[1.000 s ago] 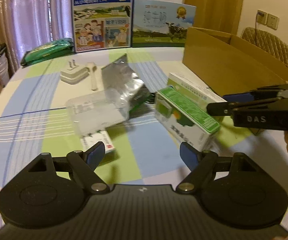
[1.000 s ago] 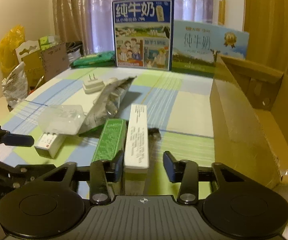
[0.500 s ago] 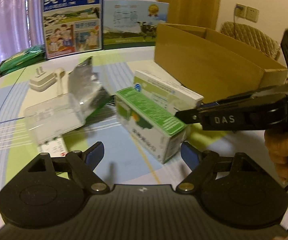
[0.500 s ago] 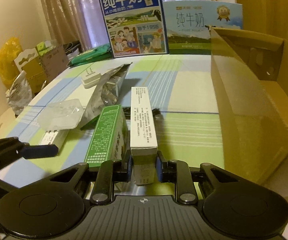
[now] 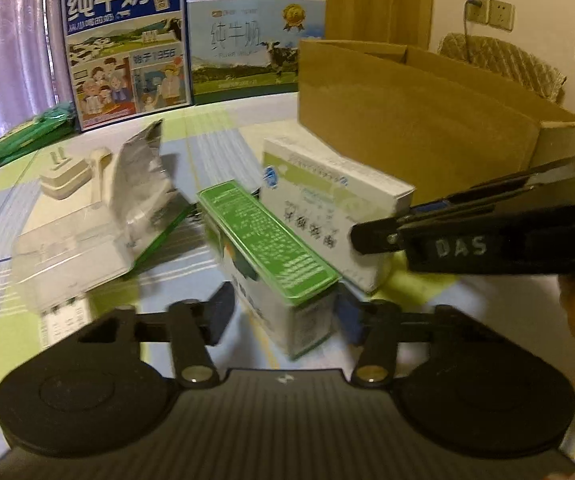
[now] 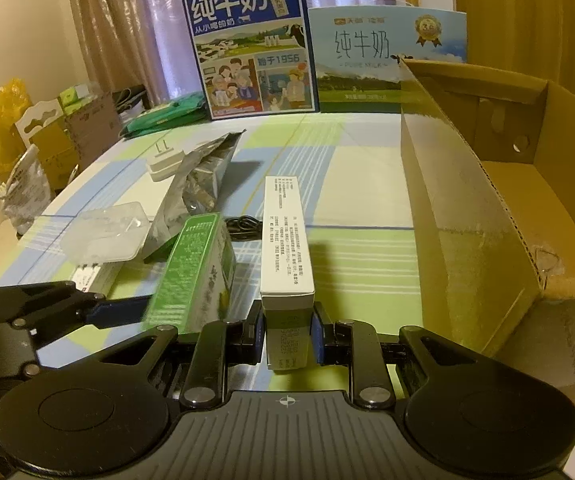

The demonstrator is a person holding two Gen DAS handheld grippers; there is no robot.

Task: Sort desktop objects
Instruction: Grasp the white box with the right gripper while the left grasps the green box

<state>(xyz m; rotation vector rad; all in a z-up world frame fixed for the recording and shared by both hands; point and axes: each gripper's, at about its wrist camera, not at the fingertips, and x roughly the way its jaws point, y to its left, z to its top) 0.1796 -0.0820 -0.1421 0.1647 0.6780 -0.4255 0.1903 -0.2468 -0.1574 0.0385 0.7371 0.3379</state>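
Pinching the near end of the white box (image 6: 287, 248), the right gripper (image 6: 288, 334) has both blue pads flat against the box's narrow sides. The box is long and slim, white with fine black print along its top face and blue-green markings on its broad side, and it seems lifted a little off the table (image 6: 367, 184), though the angle makes that hard to judge. Just left of it stands the green box (image 5: 271, 248), green-topped with white sides, tilted slightly. The left gripper (image 5: 283, 316) has its jaws spread wide to either side of the green box's near end, apparently not touching it. Behind lie a foil bag (image 5: 139, 176), a clear plastic case (image 5: 67, 248) and a white plug (image 5: 61, 180). The open carton (image 6: 487, 208) sits to the right.
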